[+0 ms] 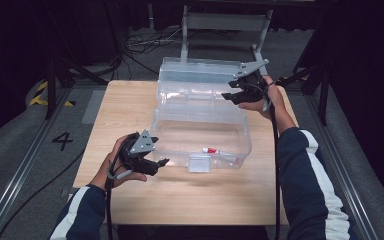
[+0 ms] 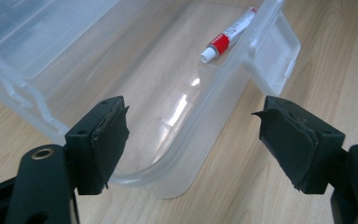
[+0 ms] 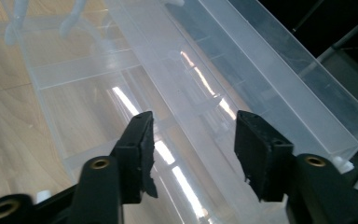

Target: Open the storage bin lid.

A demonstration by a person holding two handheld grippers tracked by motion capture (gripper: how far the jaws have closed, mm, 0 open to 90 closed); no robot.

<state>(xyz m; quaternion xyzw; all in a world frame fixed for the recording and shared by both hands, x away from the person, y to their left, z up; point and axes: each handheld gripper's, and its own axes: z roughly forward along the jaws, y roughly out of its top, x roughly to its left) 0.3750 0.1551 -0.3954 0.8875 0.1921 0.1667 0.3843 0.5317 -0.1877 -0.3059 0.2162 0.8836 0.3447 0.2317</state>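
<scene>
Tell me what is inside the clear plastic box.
Inside the clear plastic box lies one small tube with a red band and white cap, near the front wall by the latch. The rest of its floor looks bare. Nothing is covered; the lid stands open.

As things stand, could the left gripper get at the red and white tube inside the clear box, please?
Probably yes. The clear box stands open at the top, and the left gripper sits just outside its near corner with jaws apart; it would have to lift over the wall to reach the tube.
</scene>
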